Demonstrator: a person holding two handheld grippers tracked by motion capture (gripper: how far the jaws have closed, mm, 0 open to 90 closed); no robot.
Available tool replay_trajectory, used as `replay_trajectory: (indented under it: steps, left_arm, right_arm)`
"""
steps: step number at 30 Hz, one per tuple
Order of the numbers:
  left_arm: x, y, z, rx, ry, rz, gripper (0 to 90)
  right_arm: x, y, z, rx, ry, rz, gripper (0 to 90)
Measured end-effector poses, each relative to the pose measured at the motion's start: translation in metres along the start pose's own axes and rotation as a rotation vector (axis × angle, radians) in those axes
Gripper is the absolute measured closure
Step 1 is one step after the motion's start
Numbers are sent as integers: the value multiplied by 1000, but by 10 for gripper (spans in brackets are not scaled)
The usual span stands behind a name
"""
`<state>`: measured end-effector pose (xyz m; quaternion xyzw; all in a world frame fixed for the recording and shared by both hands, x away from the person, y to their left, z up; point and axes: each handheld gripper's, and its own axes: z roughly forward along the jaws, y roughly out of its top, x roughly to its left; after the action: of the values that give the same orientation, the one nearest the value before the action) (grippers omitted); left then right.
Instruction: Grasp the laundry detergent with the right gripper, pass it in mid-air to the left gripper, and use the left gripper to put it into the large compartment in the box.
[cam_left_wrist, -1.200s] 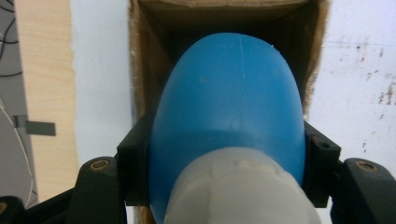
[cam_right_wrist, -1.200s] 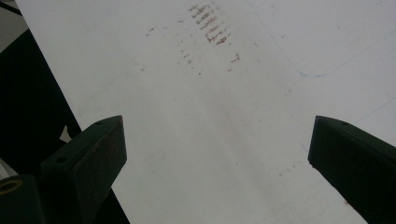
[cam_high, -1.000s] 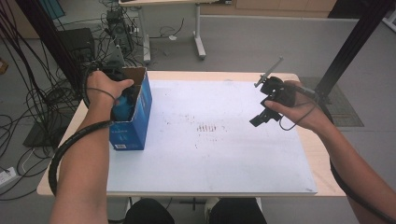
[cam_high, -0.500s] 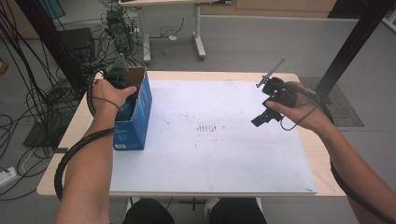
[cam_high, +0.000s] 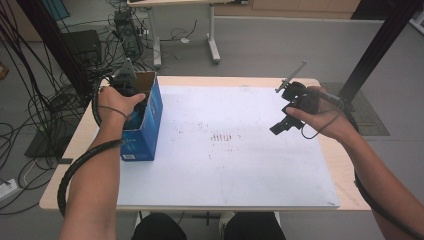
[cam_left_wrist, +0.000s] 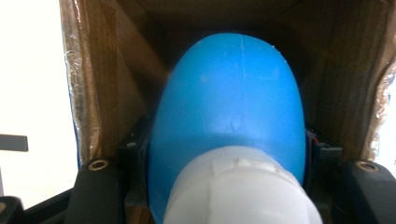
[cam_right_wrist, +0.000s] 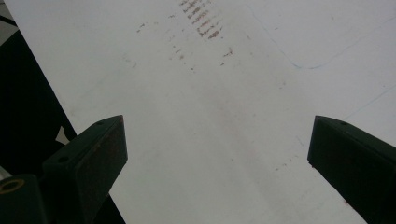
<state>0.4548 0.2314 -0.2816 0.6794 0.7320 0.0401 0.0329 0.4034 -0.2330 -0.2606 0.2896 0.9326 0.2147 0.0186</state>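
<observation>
Two tongs are in my hands. My left tongs (cam_left_wrist: 229, 186) are clamped on a blue bottle (cam_left_wrist: 229, 107) with a white cap (cam_left_wrist: 238, 191), and they are down inside the open cardboard box (cam_high: 150, 107). The jaws press the bottle's sides just ahead of the cap. I judge the bottle light, smooth, rounded plastic, probably slippery; the grip near the cap looks sound. Box walls are plain brown card inside with glossy tape at the rims, close on both sides of the jaws. My right tongs (cam_right_wrist: 215, 154) stand wide open and empty, above the scuffed white mat (cam_right_wrist: 224, 93), well apart from the box.
</observation>
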Motion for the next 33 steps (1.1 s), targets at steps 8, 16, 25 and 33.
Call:
replay_trajectory:
  steps: [8, 16, 25, 33]
  left_arm:
    - [0, 0, 0, -2, -1, -5, 360]
    - [0, 0, 0, -4, -1, -7, 359]
    - [0, 0, 0, -3, 1, -8, 358]
    - [1, -1, -1, -8, 2, -6, 357]
  right_arm:
    - [0, 1, -1, 5, -7, -3, 47]
    - [1, 2, -3, 8, -8, -6, 47]
    - [1, 2, -3, 13, -13, -7, 48]
    - [2, 3, -4, 14, -14, -9, 48]
